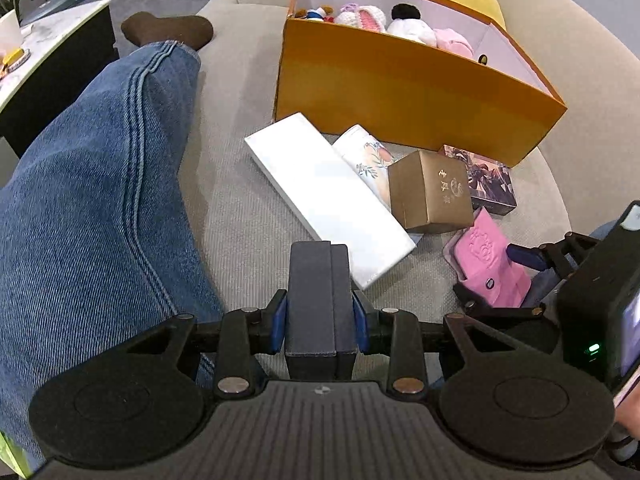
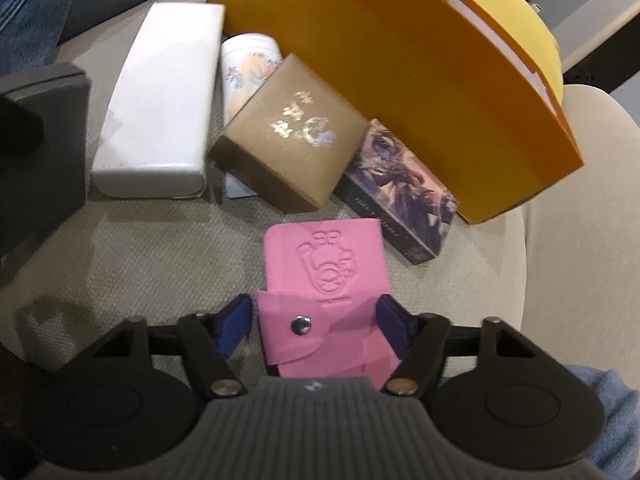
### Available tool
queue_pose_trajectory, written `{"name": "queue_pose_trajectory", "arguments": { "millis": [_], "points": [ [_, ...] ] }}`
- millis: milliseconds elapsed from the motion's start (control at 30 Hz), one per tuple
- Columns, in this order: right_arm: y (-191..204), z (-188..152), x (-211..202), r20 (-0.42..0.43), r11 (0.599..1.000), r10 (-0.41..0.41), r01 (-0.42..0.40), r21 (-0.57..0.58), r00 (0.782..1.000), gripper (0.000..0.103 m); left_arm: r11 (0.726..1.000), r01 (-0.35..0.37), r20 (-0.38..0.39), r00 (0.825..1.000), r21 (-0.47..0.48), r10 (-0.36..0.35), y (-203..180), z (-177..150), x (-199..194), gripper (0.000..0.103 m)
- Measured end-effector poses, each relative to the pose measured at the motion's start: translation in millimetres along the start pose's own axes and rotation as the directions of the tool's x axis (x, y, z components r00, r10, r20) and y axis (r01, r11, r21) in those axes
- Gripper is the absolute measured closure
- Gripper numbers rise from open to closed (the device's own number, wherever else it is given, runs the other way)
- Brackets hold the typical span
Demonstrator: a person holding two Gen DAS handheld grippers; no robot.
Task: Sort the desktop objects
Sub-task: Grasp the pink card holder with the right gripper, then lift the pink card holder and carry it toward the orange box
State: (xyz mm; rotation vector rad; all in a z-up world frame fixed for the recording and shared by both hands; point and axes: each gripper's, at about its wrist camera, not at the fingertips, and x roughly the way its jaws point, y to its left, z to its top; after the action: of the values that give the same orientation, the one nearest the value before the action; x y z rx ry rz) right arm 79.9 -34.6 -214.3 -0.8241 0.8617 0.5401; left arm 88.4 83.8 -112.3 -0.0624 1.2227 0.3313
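My left gripper (image 1: 320, 322) is shut on a dark grey box (image 1: 318, 292), held above the beige sofa seat; the box also shows at the left edge of the right wrist view (image 2: 44, 140). My right gripper (image 2: 316, 326) is shut on a pink snap wallet (image 2: 326, 280), also in the left wrist view (image 1: 490, 264). On the seat lie a white long box (image 1: 328, 196) (image 2: 160, 100), a floral tube (image 1: 370, 164) (image 2: 250, 68), a brown gold-printed box (image 1: 432, 192) (image 2: 290, 132) and a purple printed box (image 1: 490, 178) (image 2: 404, 192).
An open orange box (image 1: 400, 92) (image 2: 440, 80) stands behind the items and holds several plush toys (image 1: 400, 24). A person's jeans leg (image 1: 88, 200) lies along the left. A side table (image 1: 48, 40) stands far left.
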Motion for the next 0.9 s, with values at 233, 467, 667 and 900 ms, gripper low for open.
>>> {"name": "queue_pose_trajectory", "arguments": {
  "millis": [233, 467, 667, 900],
  "points": [
    [-30.0, -5.0, -32.5, 0.052, 0.994, 0.073, -0.077, 0.074, 0.996, 0.068, 0.999, 0.034, -0.007, 0.999, -0.032, -0.035, 5.8, -4.3, 1.3, 0.065],
    [-112.9, -12.6, -40.6, 0.135, 0.786, 0.409, -0.424, 0.451, 0.902, 0.068, 0.996, 0.067, -0.006, 0.998, -0.063, -0.068, 11.2, -4.5, 3.4, 0.065],
    [-117.6, -10.5, -26.0, 0.113, 0.773, 0.377, -0.380, 0.507, 0.919, 0.068, 0.994, 0.077, -0.010, 0.997, -0.083, -0.078, 13.4, -6.2, 4.5, 0.065],
    [-118.2, -10.4, -23.3, 0.120, 0.796, 0.344, -0.357, 0.488, 0.931, 0.069, 0.988, 0.103, -0.029, 0.994, -0.119, -0.107, 18.3, -10.4, 10.1, 0.065]
  ]
}}
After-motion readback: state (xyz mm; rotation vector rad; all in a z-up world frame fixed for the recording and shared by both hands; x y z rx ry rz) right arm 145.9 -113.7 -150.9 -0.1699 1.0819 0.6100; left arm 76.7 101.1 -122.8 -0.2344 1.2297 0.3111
